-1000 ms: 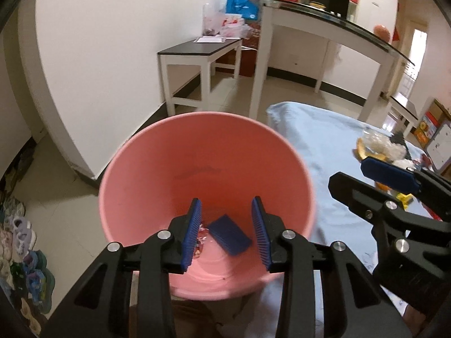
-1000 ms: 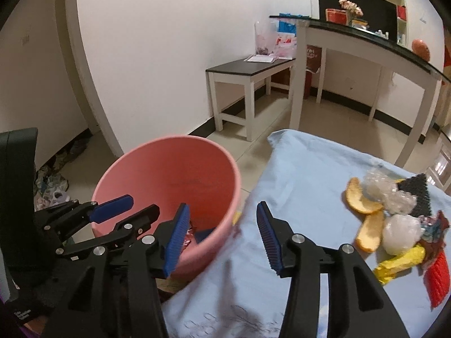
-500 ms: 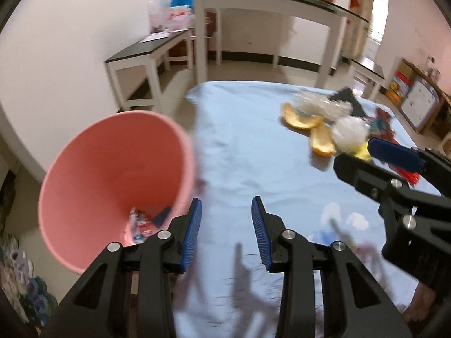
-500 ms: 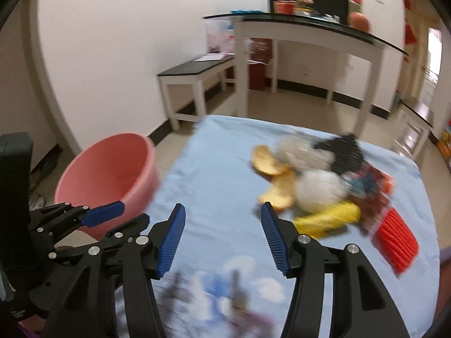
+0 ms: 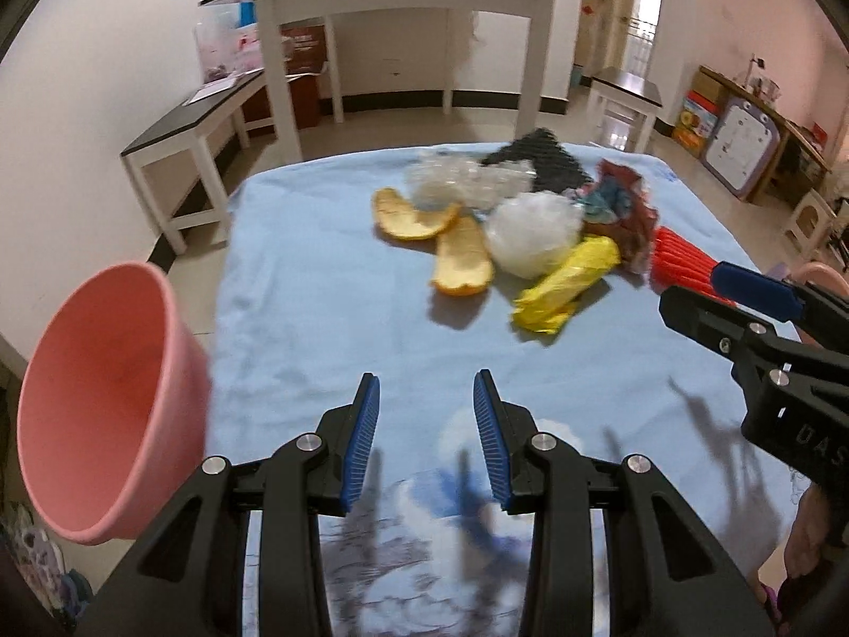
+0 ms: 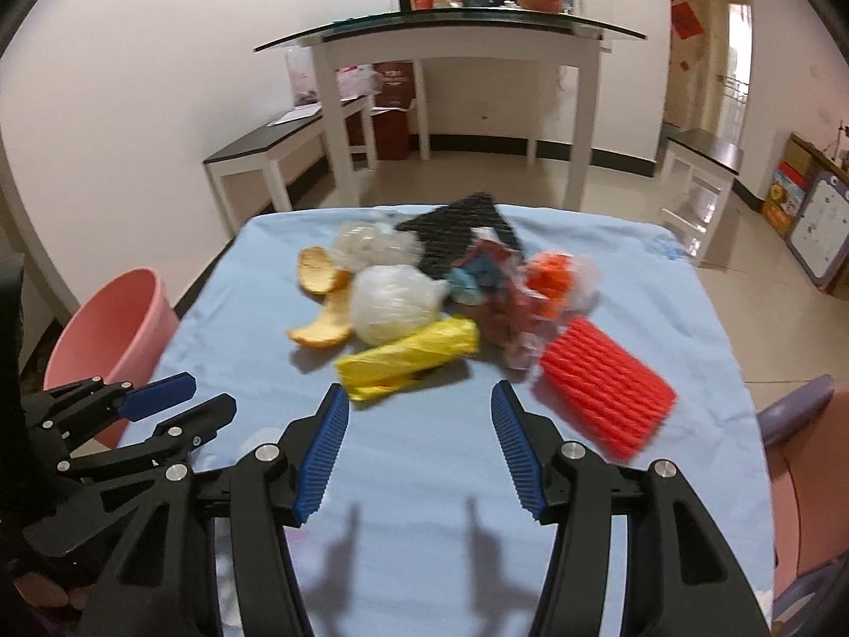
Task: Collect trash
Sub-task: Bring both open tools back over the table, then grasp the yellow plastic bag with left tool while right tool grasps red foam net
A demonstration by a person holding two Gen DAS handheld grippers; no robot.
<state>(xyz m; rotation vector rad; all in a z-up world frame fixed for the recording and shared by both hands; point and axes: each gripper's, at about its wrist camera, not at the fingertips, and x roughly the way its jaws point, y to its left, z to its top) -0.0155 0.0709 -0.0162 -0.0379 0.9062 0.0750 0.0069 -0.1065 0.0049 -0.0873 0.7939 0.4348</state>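
Left wrist view: the left gripper [image 5: 424, 398] hangs over the near part of the table covered in light blue cloth [image 5: 318, 286], its 2 blue-padded fingers [image 5: 363, 424] parted with nothing between them. The round pink plastic bucket [image 5: 106, 398] stands off the table's left edge, just beside the cloth. Well ahead of the fingers lies the trash heap: 2 curved orange peels [image 5: 461, 260], a crumpled clear plastic wrapper [image 5: 467, 180], a white scrunched plastic ball [image 5: 530, 228], a yellow crumpled wrapper [image 5: 568, 281], a black mesh foam sheet [image 5: 546, 156], a mixed red and blue foil wrapper [image 5: 621, 201] and a ribbed red foam pad [image 5: 684, 265]. The right gripper [image 5: 732, 297] enters from the right edge, near the red pad.

Right wrist view: the right gripper [image 6: 419, 403] has its fingers [image 6: 323, 446] spread wide and empty above bare cloth [image 6: 424, 478]. The yellow wrapper [image 6: 408, 355] sits just beyond the left fingertip, touching the white ball [image 6: 392, 302]. The red pad [image 6: 605, 387] lies just beyond the right fingertip. An orange item in clear film [image 6: 557, 276] rests behind it. The peels [image 6: 323, 313] lie left of the ball, the black mesh [image 6: 456, 233] at the back. The pink bucket [image 6: 122, 318] stands at the left, behind the left gripper [image 6: 180, 403].
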